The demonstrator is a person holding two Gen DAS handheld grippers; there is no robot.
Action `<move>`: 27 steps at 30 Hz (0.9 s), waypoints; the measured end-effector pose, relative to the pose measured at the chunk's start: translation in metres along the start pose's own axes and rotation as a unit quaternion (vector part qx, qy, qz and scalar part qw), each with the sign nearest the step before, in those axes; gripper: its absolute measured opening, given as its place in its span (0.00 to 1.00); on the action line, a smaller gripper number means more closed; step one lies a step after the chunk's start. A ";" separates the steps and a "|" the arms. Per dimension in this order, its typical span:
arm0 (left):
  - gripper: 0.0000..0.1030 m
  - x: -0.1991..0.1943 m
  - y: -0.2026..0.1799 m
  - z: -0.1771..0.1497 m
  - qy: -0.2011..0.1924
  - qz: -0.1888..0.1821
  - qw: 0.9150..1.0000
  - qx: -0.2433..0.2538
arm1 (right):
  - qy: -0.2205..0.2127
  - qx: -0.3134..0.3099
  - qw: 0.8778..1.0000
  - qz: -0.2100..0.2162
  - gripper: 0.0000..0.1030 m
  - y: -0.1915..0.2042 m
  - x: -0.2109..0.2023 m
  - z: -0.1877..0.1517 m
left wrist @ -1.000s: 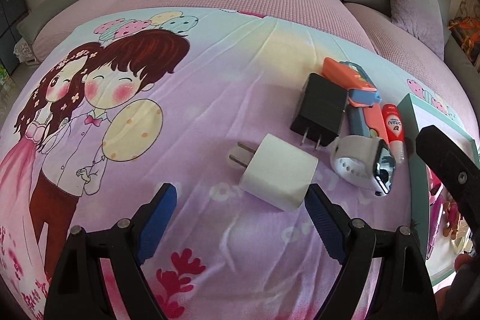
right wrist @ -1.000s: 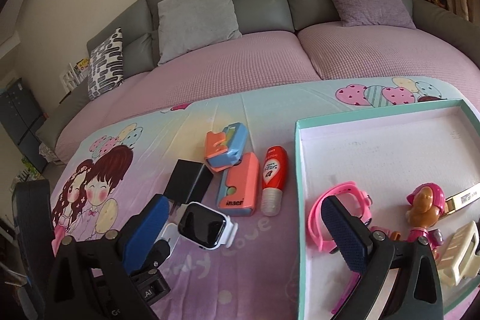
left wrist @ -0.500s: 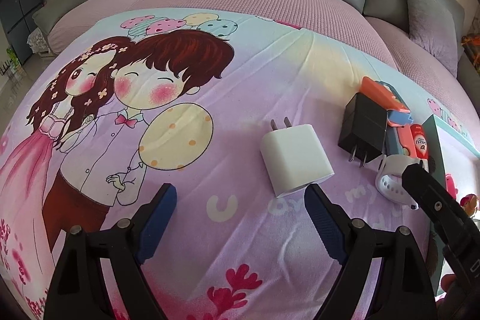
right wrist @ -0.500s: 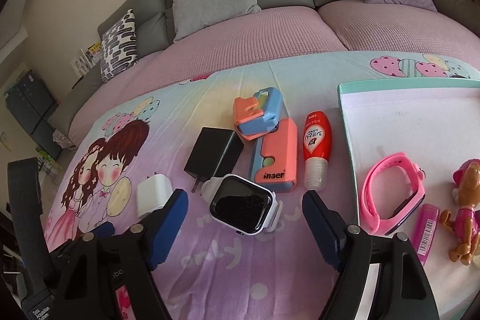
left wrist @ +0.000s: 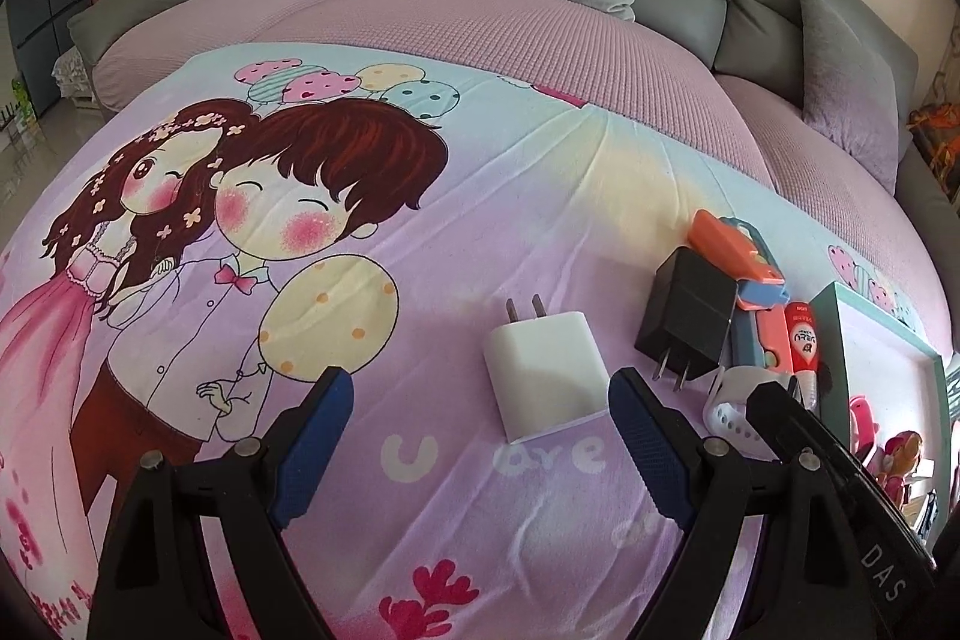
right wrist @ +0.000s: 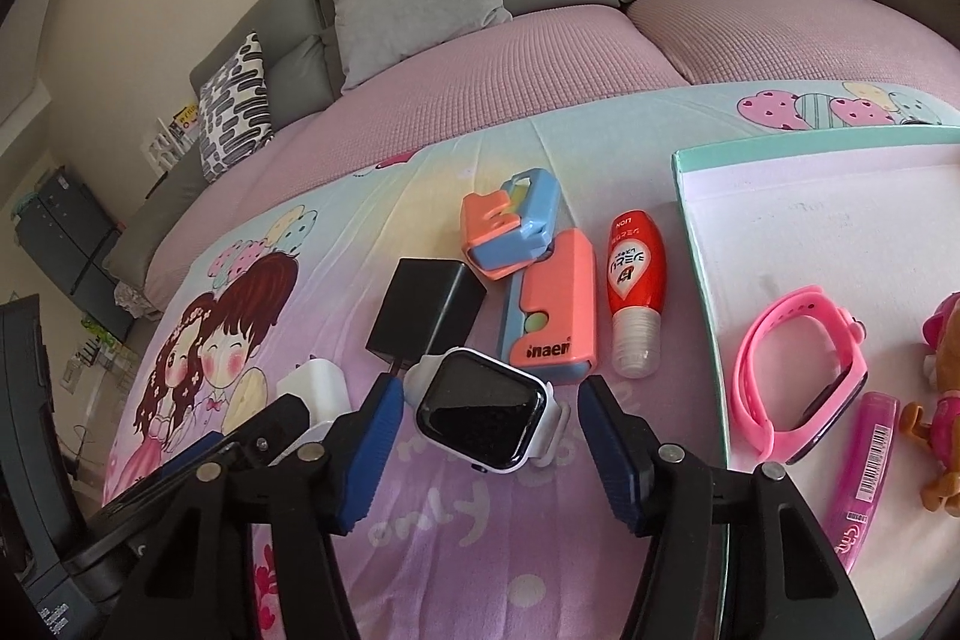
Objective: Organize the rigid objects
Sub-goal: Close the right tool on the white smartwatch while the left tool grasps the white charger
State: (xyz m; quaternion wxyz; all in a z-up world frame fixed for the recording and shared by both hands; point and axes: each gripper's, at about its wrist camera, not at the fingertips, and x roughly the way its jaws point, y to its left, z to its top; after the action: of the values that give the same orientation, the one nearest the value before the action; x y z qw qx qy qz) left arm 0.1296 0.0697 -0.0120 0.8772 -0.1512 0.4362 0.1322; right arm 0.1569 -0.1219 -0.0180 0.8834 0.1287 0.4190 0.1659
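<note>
Half of the white smartwatch with a dark square screen (right wrist: 486,415) is hidden in the left view behind the right gripper (right wrist: 486,445), whose jaws stand apart around it, seemingly not touching. The left gripper (left wrist: 477,445), jaws apart, nears the white plastic charger cube (left wrist: 546,376), beside the black adapter (left wrist: 687,322).

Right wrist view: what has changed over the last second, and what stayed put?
The right tool swung left from over the tray and closed in on the white smartwatch, which now lies between its open fingers, not gripped. The left tool reoriented near the white charger, open. The objects themselves stayed put.
</note>
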 end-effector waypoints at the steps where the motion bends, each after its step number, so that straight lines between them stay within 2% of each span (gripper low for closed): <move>1: 0.85 0.002 0.000 0.001 -0.001 -0.004 1.000 -0.004 | -0.001 0.001 1.000 0.000 0.61 0.000 0.000 0.000; 14: 0.83 0.021 -0.011 -0.002 0.011 -0.020 1.000 0.003 | -0.003 0.004 1.000 0.006 0.57 -0.003 -0.002 0.000; 16: 0.60 0.021 -0.013 -0.002 0.011 -0.021 1.000 0.005 | -0.004 0.006 1.000 0.008 0.57 -0.004 -0.002 0.000; 18: 0.46 0.021 -0.014 -0.002 0.009 -0.023 1.000 0.008 | -0.003 0.006 1.000 0.010 0.56 -0.004 -0.003 0.000; 27: 0.45 0.013 -0.008 -0.001 0.004 -0.022 1.000 0.001 | -0.001 0.005 1.000 0.015 0.56 -0.005 -0.006 0.001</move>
State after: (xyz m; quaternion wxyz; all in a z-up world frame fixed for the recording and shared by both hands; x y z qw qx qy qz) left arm 0.1393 0.0634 -0.0217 0.8782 -0.1604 0.4364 0.1120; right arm 0.1547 -0.1292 -0.0151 0.8806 0.1397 0.4168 0.1769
